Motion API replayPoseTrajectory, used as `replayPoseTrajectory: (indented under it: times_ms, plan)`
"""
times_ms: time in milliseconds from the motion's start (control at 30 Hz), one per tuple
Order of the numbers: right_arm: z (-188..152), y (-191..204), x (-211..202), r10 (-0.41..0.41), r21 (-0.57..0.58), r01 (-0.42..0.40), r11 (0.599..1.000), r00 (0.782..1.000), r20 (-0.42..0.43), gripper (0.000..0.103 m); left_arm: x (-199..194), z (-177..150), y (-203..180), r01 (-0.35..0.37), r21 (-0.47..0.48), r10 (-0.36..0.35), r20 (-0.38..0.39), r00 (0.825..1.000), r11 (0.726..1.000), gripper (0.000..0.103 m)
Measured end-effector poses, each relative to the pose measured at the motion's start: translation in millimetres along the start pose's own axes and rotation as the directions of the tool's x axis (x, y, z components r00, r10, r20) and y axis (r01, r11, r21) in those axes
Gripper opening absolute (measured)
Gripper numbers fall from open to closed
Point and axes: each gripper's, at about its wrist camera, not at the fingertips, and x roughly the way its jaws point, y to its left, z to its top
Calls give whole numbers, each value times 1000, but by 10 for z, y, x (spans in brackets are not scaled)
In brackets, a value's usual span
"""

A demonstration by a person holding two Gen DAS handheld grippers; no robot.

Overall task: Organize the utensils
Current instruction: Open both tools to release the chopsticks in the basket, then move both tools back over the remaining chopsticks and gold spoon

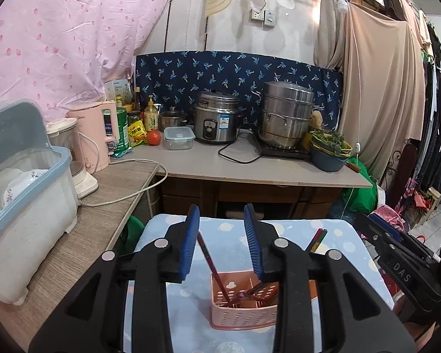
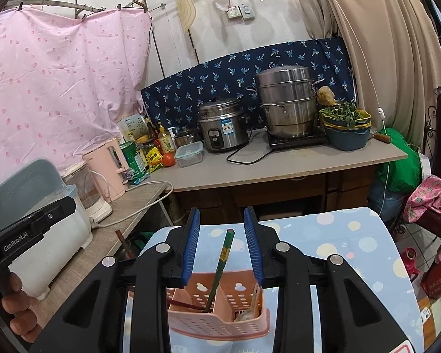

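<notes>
At the far left, a covered dish rack [image 1: 26, 194] with plates sits on a wood-grain counter [image 1: 82, 235], with a pink kettle [image 1: 95, 138] just beyond it. Near the middle, the left gripper [image 1: 224, 241] hangs over a pink utensil basket [image 1: 241, 309] that stands on a small table with a blue dotted cloth [image 1: 338, 247]. Its jaws are spread, and a dark red chopstick [image 1: 210, 260] leans up between the blue pads without either pad pressing it, its lower end down in the basket. Further right, the right gripper [image 2: 224, 244] is spread the same way above the basket [image 2: 217, 317]; a green chopstick [image 2: 222, 264] stands tilted in a middle compartment, rising between the pads and touching neither. Far behind, a rice cooker [image 1: 216, 117] and a stacked steel steamer [image 1: 286, 114] stand on the grey worktop [image 1: 250, 161].
</notes>
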Motion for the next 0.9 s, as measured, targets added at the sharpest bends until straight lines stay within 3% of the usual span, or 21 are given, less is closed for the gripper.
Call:
replayPoseTrajectory:
  times_ms: [467, 900]
  plan:
    - [-381, -65, -537, 9, 1, -9, 1000, 999, -33, 31, -305, -376, 106, -9, 2, 9, -46, 999, 1000, 34]
    - [-1189, 80, -1124, -22, -95, 12, 995, 994, -105, 31, -616, -1272, 124, 3, 33, 2, -168, 986, 999, 34]
